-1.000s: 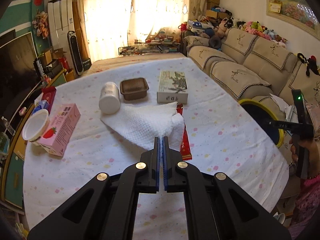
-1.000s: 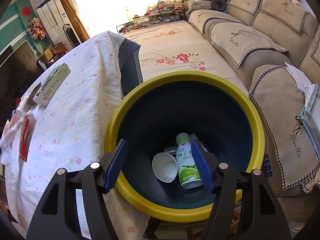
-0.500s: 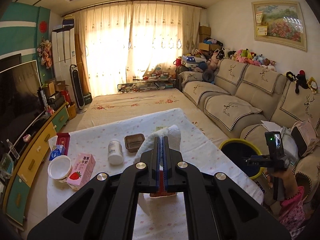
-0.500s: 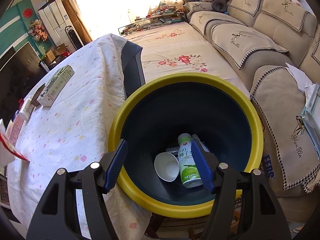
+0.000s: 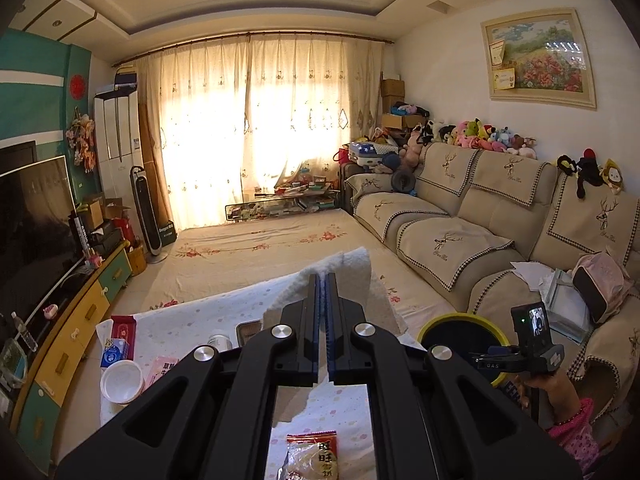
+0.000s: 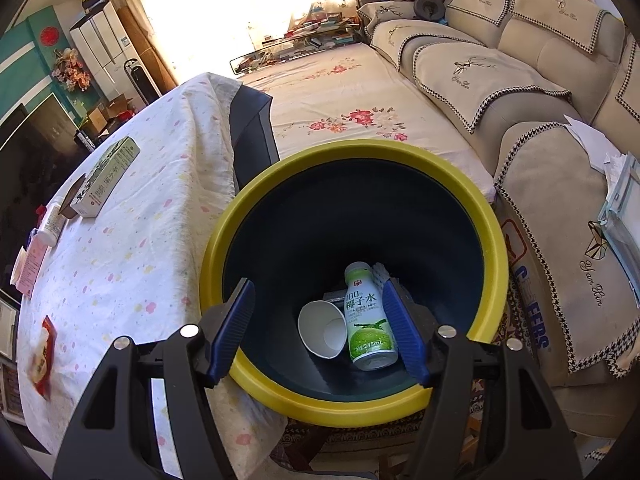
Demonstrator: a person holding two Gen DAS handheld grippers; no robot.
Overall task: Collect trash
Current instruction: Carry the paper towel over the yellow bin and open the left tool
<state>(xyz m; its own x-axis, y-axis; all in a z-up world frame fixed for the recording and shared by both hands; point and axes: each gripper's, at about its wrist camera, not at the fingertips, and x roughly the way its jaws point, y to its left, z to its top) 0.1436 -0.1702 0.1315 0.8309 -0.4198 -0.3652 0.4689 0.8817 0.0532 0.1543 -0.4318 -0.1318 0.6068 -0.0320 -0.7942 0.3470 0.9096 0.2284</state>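
My left gripper (image 5: 323,276) is shut on a white paper towel (image 5: 358,270), which hangs from its fingers high above the table. My right gripper (image 6: 320,320) is open with nothing between its pads, over the mouth of a dark bin with a yellow rim (image 6: 352,148). Inside the bin lie a green drink bottle (image 6: 368,320) and a white paper cup (image 6: 322,330). A red snack packet (image 6: 42,352) lies on the flowered tablecloth (image 6: 132,240); in the left wrist view the red snack packet (image 5: 312,456) shows below the held towel.
On the table stand a green box (image 6: 108,176), a white bottle (image 6: 50,224), a pink carton (image 5: 160,368), a white bowl (image 5: 122,380) and a brown tray (image 5: 248,326). A beige sofa (image 5: 460,240) runs along the right, just past the bin. A hand (image 5: 560,388) holds the right gripper's handle.
My left gripper rose well above the table with the paper towel hanging from it. The red packet now lies uncovered on the cloth. The right gripper stayed over the bin.
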